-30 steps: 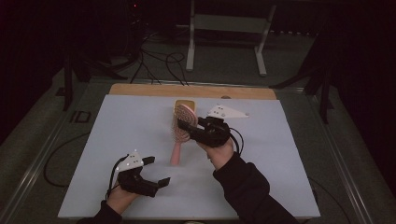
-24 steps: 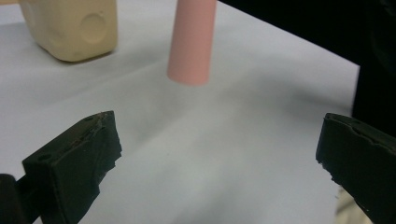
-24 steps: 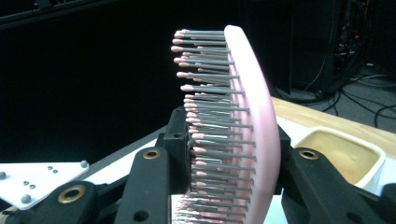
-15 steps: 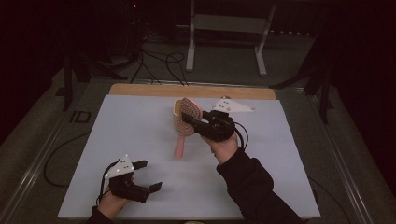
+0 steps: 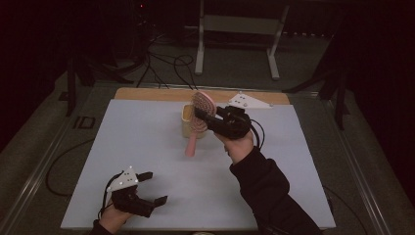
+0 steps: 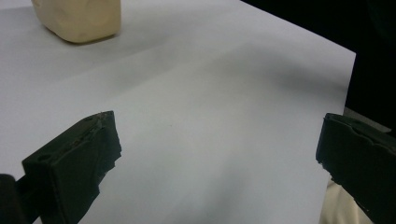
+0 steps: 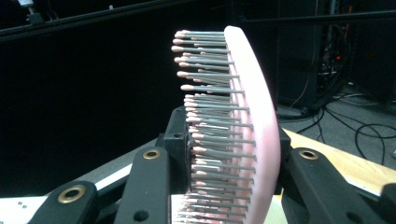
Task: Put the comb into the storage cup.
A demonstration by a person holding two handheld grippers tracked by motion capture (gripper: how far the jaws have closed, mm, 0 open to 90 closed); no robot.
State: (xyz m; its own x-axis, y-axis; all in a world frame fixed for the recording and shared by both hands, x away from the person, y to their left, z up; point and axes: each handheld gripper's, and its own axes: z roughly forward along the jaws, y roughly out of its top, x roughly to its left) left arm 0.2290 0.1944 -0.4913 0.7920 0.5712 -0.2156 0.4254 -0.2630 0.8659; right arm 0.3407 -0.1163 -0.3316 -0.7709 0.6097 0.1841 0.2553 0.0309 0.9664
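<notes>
High view: right gripper [image 5: 199, 116] clamps pink hairbrush [image 5: 197, 125] above cream container [image 5: 188, 122].

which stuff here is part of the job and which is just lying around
In the job: pink hairbrush, clamped in the right tool; cream holder just behind it.
Lying about: floor cables, metal stand, idle left tool.

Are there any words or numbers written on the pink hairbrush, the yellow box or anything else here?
No words or numbers can be read anywhere.
Pink hairbrush: plain, no print visible.
Cream container: plain, no label visible.
Right claw holding the brush: no writing, just white dots on its grey plate.
Left claw: no writing.
Small dark square thing left of the table: too small and dim to read.
</notes>
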